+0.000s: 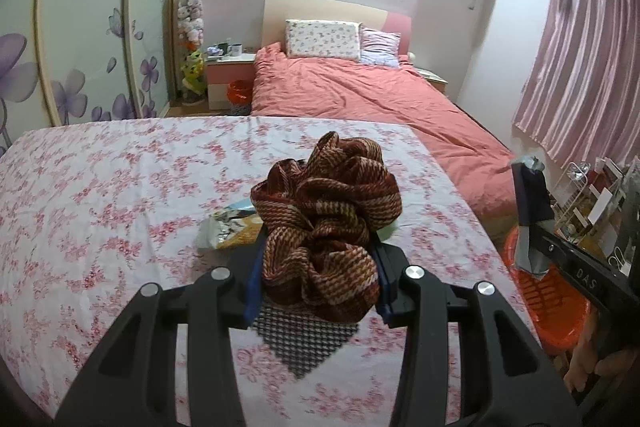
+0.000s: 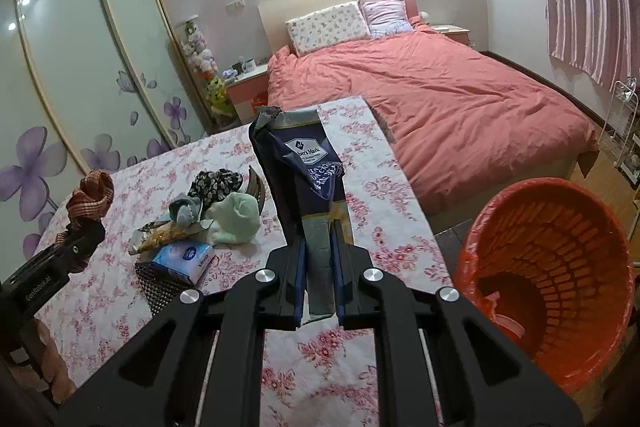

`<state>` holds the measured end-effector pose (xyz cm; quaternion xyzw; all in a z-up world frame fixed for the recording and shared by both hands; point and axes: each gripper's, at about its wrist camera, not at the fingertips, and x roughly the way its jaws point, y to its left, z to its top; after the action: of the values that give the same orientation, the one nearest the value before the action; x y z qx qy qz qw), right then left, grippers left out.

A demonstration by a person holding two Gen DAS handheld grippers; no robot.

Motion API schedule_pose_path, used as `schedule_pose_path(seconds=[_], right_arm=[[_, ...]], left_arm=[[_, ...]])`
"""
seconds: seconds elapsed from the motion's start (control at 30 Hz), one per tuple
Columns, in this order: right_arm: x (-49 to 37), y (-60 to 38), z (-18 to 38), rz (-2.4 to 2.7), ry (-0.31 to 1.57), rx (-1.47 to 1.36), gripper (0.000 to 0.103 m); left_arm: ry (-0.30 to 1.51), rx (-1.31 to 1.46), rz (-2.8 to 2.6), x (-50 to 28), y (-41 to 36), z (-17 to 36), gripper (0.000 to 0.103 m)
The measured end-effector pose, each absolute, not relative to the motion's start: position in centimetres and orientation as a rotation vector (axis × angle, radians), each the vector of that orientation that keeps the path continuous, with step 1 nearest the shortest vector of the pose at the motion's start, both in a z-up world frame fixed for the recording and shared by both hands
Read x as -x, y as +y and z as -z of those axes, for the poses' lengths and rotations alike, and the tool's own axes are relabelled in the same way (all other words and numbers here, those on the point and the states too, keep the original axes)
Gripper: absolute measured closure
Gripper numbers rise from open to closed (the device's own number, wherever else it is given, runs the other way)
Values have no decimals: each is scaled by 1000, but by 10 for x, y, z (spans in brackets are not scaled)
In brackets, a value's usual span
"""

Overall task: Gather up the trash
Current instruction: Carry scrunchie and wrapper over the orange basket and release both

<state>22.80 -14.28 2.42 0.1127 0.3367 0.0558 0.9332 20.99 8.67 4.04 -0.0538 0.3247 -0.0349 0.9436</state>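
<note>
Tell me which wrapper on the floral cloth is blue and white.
The small tissue pack, nearest the black mesh mat. The other wrapper beside it is silvery with yellow contents; the dark blue bag is held up.

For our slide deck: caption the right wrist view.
Right tongs grip a wrapper beside the orange bin.

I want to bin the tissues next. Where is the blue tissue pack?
In the right wrist view, the blue tissue pack lies left on the floral table, between a snack wrapper and black mesh mat.
</note>
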Motion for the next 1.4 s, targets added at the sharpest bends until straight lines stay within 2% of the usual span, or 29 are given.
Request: schedule_pose_path(seconds=[0.6,1.4], right_arm=[[-200,-207,-22,-11,641,-296,91],[-179,-320,2,173,589,-461,91]], left_arm=[[677,61,240,-200,-1,-39,60],[730,-28,630,-205,-190,-9,60]])
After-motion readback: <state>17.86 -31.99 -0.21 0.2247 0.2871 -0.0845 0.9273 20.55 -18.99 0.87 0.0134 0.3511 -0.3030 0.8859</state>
